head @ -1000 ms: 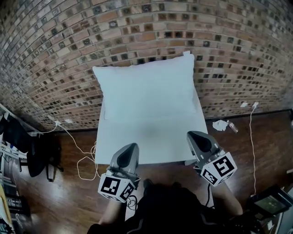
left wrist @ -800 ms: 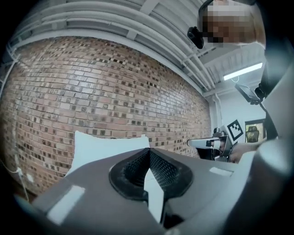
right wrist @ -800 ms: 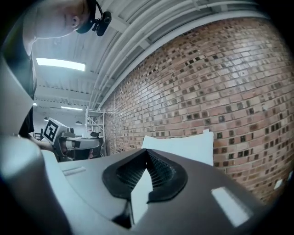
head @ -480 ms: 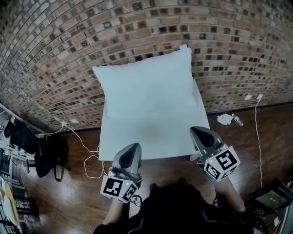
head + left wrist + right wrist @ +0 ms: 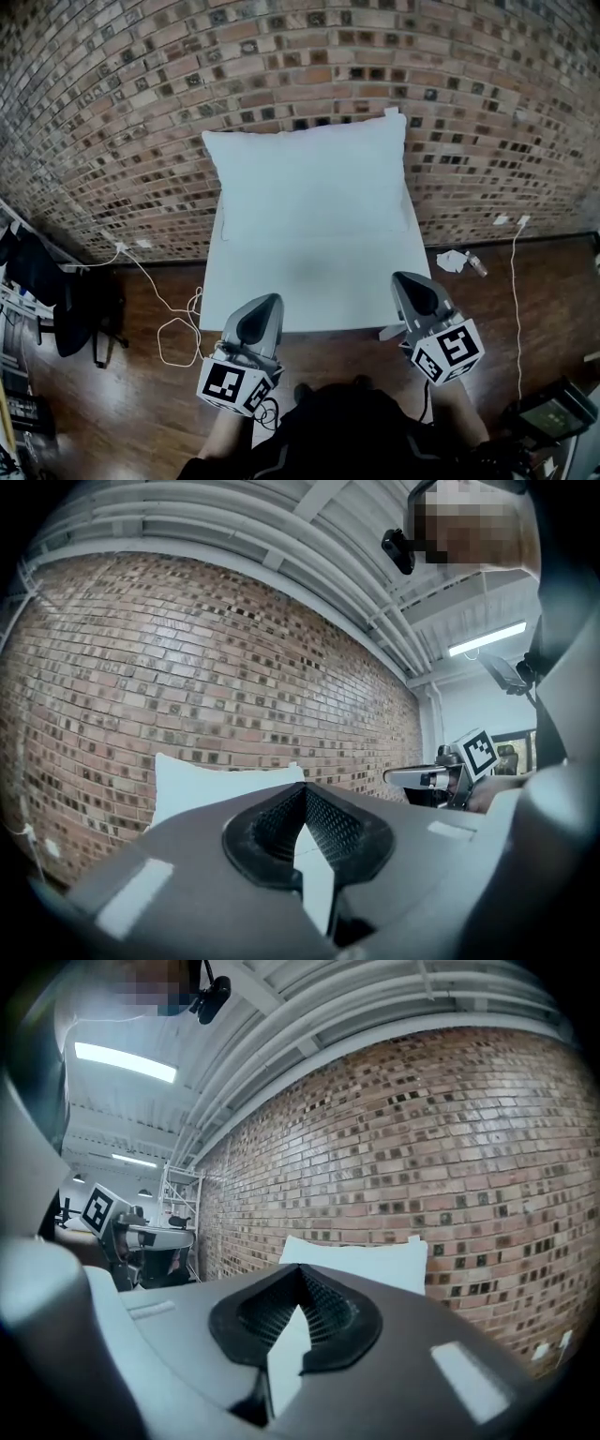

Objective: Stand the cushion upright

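The cushion (image 5: 307,178) stands upright on the far side of the white bench (image 5: 309,281), its back to the brick wall (image 5: 141,103), with a small tab sticking up at its top right corner. Both tools hang at the bench's near edge, well apart from the cushion. The left hand-held gripper (image 5: 271,299) is at the near left corner and the right hand-held gripper (image 5: 404,277) is by the near right corner; both point toward the wall. Each has its jaws pressed together with nothing between them. In the left gripper view the cushion (image 5: 220,785) shows only as a pale top strip above the gripper's dark body, its lower part hidden. The right gripper view cuts the cushion (image 5: 361,1262) off the same way. Whether the cushion touches the wall or stands just clear of it cannot be told. The hands holding the grippers are hidden under the marker cubes. A thin cable (image 5: 159,309) loops over the wooden floor (image 5: 525,309) left of the bench.
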The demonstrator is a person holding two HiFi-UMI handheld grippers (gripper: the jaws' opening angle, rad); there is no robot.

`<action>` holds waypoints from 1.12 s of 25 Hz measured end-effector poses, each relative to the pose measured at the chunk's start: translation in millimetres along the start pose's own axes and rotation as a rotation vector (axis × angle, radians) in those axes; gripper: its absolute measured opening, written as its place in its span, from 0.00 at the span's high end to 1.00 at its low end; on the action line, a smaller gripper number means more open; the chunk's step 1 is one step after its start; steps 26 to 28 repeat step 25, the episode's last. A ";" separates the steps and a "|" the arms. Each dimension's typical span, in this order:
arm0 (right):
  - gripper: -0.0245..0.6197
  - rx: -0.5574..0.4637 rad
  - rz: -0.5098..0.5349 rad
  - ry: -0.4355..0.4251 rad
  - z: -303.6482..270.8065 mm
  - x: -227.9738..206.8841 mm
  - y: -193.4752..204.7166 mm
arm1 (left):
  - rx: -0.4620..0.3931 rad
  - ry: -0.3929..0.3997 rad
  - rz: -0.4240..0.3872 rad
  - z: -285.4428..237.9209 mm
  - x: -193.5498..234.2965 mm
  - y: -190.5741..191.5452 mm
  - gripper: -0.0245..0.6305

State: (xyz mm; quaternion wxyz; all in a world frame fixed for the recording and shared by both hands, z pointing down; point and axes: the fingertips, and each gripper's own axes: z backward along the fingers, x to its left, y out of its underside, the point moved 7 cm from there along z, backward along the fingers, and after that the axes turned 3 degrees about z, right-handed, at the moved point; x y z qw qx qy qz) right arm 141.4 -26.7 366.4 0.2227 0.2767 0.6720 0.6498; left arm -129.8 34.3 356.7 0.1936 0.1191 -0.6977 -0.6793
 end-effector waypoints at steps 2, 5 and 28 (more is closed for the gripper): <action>0.95 0.006 -0.011 0.000 -2.6 2.7 2.8 | 0.002 -0.003 0.010 -0.8 5.9 1.8 0.96; 0.95 0.012 -0.038 -0.003 -4.9 5.3 3.7 | -0.006 0.009 0.008 0.3 9.0 0.6 0.96; 0.95 0.008 0.009 -0.026 -25.3 1.3 -5.7 | -0.023 0.046 -0.011 -18.4 16.0 2.0 0.96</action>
